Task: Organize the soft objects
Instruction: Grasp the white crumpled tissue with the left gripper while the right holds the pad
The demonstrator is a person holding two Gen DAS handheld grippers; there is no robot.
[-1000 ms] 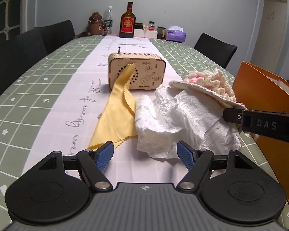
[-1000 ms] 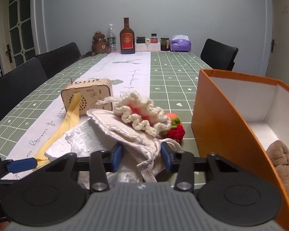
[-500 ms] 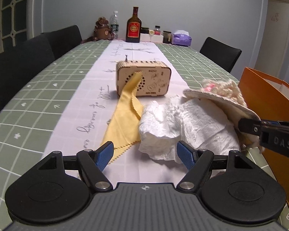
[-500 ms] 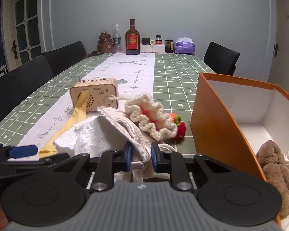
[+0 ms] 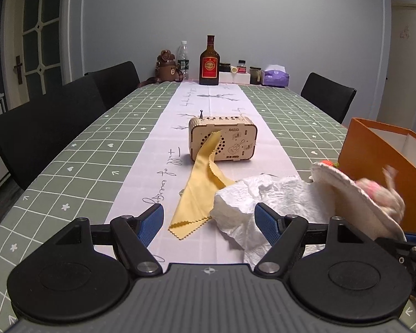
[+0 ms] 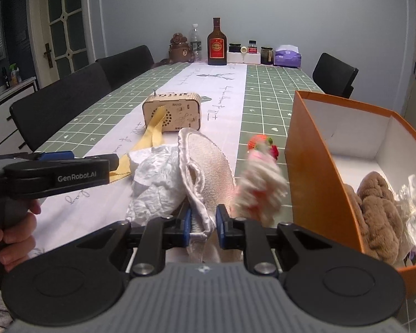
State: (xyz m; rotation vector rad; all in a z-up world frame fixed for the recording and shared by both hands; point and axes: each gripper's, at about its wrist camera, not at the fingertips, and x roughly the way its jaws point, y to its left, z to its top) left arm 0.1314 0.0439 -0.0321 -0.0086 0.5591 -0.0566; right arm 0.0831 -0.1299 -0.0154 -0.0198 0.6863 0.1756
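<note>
My right gripper [image 6: 203, 226] is shut on the rim of a cream fabric pouch [image 6: 208, 163] and holds it lifted off the table; the pouch also shows in the left wrist view [image 5: 344, 191]. A cream and pink crocheted piece [image 6: 259, 191] tumbles off it, blurred. A crumpled white cloth [image 5: 266, 197] and a yellow cloth [image 5: 205, 186] lie in front of my left gripper [image 5: 209, 222], which is open and empty above the table runner. A red knitted strawberry [image 6: 260, 141] lies beside the orange box [image 6: 310, 166].
The orange box holds a brown plush toy [image 6: 380, 211] and clear plastic. A wooden radio [image 5: 222, 141] stands on the runner with the yellow cloth's tip against it. Bottles, jars and a tissue pack stand at the far end. Black chairs [image 5: 41, 127] line the sides.
My right gripper has closed on the pouch and lifted it toward the box; the crocheted piece slid off its top. My left gripper drew back a little and stayed open.
</note>
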